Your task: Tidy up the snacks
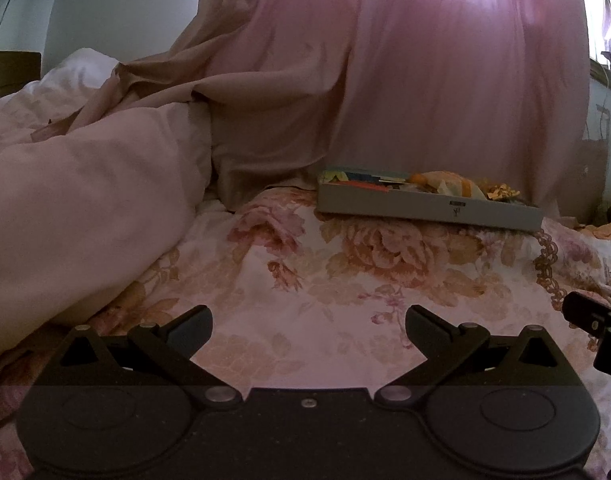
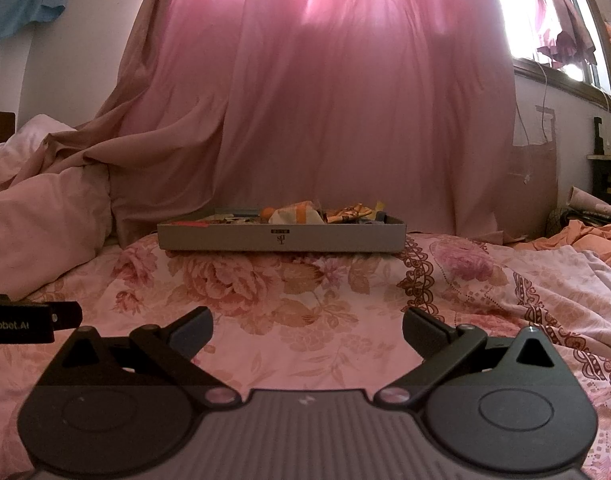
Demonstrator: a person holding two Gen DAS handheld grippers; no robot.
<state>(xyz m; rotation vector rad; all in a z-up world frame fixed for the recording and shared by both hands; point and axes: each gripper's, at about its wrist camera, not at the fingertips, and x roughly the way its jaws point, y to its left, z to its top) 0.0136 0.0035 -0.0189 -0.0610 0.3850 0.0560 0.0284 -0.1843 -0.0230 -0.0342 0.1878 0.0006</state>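
Observation:
A shallow grey box (image 1: 425,204) lies on the floral bedsheet at the far side of the bed; in the right wrist view it (image 2: 281,236) sits straight ahead. It holds several snack packets, among them an orange-and-white wrapper (image 2: 295,213) and a crinkled gold one (image 1: 501,191). My left gripper (image 1: 308,328) is open and empty, low over the sheet, well short of the box. My right gripper (image 2: 307,330) is open and empty too, also short of the box. Each gripper shows at the edge of the other's view.
A bunched pale duvet (image 1: 85,208) rises at the left. Pink curtains (image 2: 345,100) hang behind the box. Orange cloth (image 2: 585,240) and clutter lie at the right, by a bright window (image 2: 545,20).

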